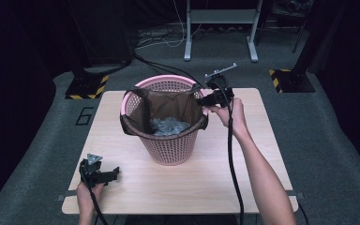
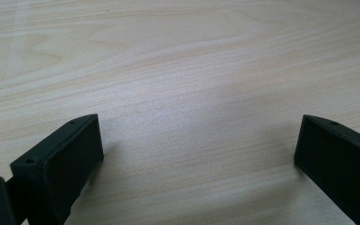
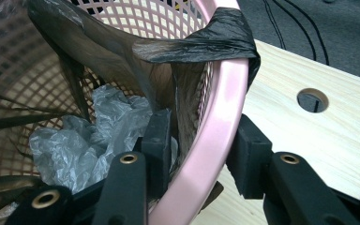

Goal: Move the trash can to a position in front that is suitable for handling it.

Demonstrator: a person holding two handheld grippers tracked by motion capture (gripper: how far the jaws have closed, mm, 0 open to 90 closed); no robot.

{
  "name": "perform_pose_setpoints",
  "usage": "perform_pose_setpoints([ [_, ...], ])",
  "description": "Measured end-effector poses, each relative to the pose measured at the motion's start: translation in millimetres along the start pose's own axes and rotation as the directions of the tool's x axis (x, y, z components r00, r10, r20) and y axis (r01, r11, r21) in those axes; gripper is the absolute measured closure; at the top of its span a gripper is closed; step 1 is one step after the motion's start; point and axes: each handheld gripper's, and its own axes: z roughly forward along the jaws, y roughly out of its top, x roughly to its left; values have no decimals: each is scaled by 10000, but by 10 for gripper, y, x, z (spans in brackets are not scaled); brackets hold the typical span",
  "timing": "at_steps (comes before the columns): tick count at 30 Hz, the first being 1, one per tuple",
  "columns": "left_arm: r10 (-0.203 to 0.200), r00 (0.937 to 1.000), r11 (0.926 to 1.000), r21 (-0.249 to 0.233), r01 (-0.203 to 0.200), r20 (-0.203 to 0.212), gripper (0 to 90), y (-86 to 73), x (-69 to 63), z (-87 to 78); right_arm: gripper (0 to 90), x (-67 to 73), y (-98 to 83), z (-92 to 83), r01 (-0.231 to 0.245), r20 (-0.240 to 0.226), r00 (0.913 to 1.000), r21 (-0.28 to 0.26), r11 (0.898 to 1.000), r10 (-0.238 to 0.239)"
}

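Here a pink lattice basket (image 1: 168, 140) stands upright on the pale wooden counter (image 1: 215, 178), a little behind its middle, with a dark brown bag liner (image 1: 166, 105) hanging inside and its edges folded out over the rim at the left and right. At the bottom of the liner lies a crumpled wad of clear, greyish plastic film (image 1: 168, 126). The right gripper (image 1: 205, 104) is at the basket's right rim, held by the right hand (image 1: 227, 115), whose forearm comes up from the lower right with the black cable trailing along it. In the right gripper view the two fingers (image 3: 157, 140) straddle the pink rim (image 3: 215, 131): one stands inside the basket against the liner, the other outside over the counter, so the rim and the liner's edge sit between them; they are set close about the rim, though whether the pads actually press on it cannot be told. A strip of the liner (image 3: 206, 40) is folded over the rim just beyond the fingers, and a round hole (image 3: 312, 100) shows in the counter farther off. The left gripper (image 1: 115, 174) rests low near the counter's front left corner, well apart from the basket, in the left hand (image 1: 86, 192). In the left gripper view its fingers (image 2: 70, 159) stand wide apart with bare wood between them, holding nothing.
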Motion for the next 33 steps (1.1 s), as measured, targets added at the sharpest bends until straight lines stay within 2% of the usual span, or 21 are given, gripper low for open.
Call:
perform_pose_setpoints([
  [15,27,10000,10000,9,-27,-6,12,1,2,0,638,-258,-166,-223,-377,366,9986,-125,9992,382],
  [30,27,10000,10000,14,-27,-4,12,1,3,-1,640,-436,-274,-371,-703,619,9955,-275,9972,718],
  [31,30,10000,10000,16,-30,-6,12,1,3,-1,605,-436,-274,-372,-692,591,9957,-274,9972,707],
  [32,26,10000,10000,13,-26,-7,12,1,3,0,446,-439,-270,-383,-709,554,9958,-429,9966,732],
  [33,25,10000,10000,8,-25,-8,12,1,3,0,446,-439,-270,-383,-709,554,9958,-429,9966,732],
])
